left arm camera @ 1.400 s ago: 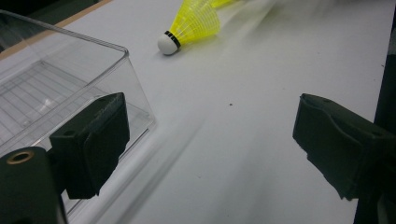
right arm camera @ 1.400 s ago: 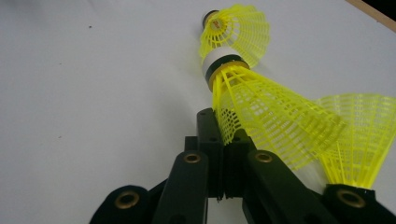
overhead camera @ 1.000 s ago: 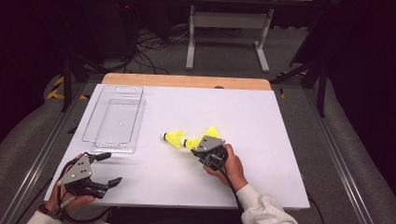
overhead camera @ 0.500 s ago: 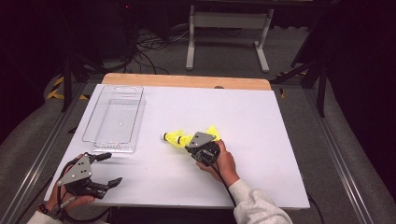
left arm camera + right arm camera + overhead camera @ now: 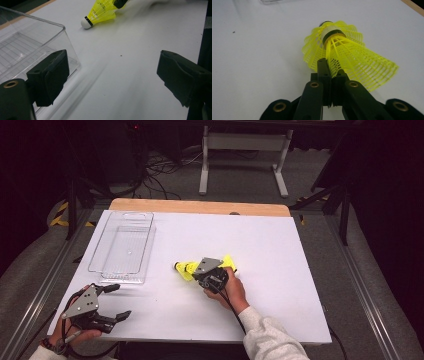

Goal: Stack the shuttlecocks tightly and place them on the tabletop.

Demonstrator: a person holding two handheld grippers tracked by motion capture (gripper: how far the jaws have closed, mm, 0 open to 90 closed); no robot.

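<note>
Evidently the work centres on two yellow shuttlecocks, and the nearer shuttlecock (image 5: 359, 65) is pinched at the edge of its mesh skirt by the right gripper (image 5: 332, 75), whose jaws are pressed together on the thin plastic lattice. In the right gripper view its cork nose points away from the jaws toward a second shuttlecock (image 5: 317, 47) just beyond it; whether the two skirts touch or merely overlap in that view is hard to tell.

Such a shuttlecock should handle as very light and springy: the skirt flexes and could deform or slip out of a thin pinch, while the capped nose is the stiffer part. A hold on the skirt rim works because there is almost no weight to carry, but a quick swing could make it pivot between the pads.

From the high view, both lie around the middle of the white table (image 5: 280, 245), right of the clear plastic tray (image 5: 122, 247). The right hand (image 5: 227, 287) lies low over the surface, the gripper pointing away from the person, forearm coming in from the bottom edge.

At the near left corner, the left gripper (image 5: 112, 301) has its jaws spread wide with nothing between them, aimed past the tray's near corner toward the shuttlecocks.
</note>
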